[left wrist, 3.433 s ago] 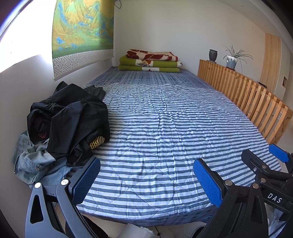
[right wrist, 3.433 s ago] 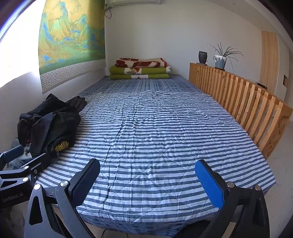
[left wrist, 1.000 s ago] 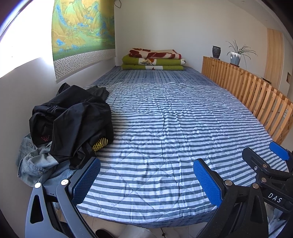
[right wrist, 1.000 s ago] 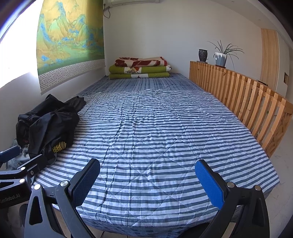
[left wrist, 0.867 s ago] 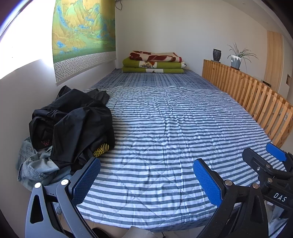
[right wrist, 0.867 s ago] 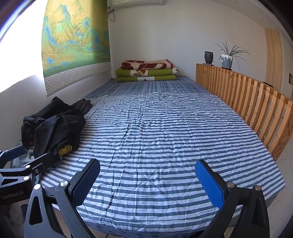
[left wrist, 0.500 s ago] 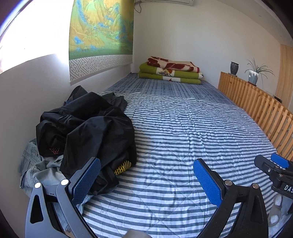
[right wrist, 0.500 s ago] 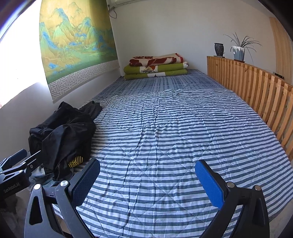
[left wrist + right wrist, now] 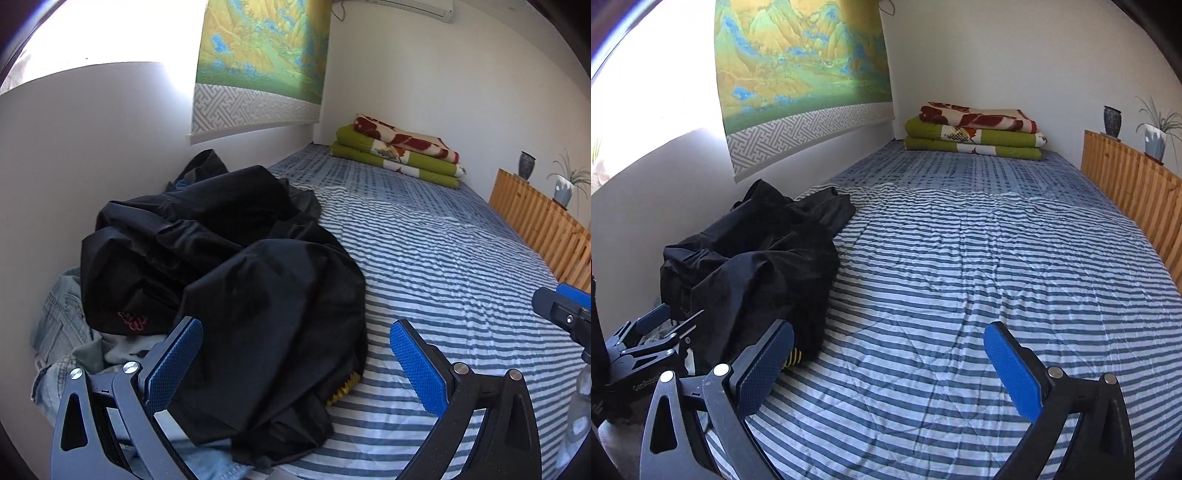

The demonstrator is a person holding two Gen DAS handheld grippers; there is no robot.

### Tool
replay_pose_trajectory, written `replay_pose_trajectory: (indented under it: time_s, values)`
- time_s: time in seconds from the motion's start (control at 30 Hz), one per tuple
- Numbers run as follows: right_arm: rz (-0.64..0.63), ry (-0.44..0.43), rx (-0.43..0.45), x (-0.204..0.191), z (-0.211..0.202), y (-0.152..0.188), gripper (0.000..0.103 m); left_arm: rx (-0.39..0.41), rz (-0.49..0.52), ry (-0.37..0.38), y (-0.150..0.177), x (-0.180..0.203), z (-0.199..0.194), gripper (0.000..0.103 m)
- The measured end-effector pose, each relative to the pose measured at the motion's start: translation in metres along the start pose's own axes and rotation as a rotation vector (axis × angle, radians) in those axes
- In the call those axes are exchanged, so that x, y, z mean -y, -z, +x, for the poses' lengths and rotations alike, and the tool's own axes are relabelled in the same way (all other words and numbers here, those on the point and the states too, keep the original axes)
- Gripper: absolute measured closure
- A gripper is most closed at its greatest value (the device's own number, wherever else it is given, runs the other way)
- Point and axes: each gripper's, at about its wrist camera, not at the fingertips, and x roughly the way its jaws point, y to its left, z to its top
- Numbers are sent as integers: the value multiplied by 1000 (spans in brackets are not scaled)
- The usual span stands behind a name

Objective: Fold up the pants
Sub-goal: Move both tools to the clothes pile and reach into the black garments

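Note:
A crumpled heap of black pants lies at the left side of the striped bed, against the wall, on top of light blue denim. My left gripper hovers open just over the near edge of the heap, its blue pads spread wide and holding nothing. In the right wrist view the same black pants lie to the left, and my right gripper stands open above bare striped bedding. The left gripper shows at that view's left edge.
Folded green and red blankets are stacked at the bed's far end. A slatted wooden rail runs along the right side, with a dark vase and a potted plant on it. A landscape scroll hangs on the left wall.
Both grippers have moved forward and swung left toward the black heap, which now fills the left wrist view. Both have stayed open.

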Motion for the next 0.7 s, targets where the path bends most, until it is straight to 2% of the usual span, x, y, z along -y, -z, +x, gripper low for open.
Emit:
replay_pose_trajectory:
  time_s: [0.07, 0.13, 0.27, 0.33, 0.47, 0.6, 0.7]
  values:
    - [-45, -14, -3, -15, 17, -12, 6, 5, -62, -59, -6, -32, 14, 0]
    - [-77, -29, -14, -27, 32, -24, 9, -7, -133, -87, -13, -68, 27, 0]
    - [-134, -73, -5, -56, 54, -43, 10, 7, -233, -167, -16, -129, 35, 1]
    - [-163, -99, -5, -73, 67, -50, 10, 4, -238, -172, -15, -148, 37, 1]
    - [-228, -169, -27, -115, 91, -59, 10, -12, -153, -219, -13, -167, 47, 1]
    - [-291, -237, -48, -161, 113, -66, 9, -16, -210, -203, -11, -196, 51, 1]
    - [-346, -290, -69, -200, 129, -72, 9, 0, -216, -277, -11, -217, 47, 2]
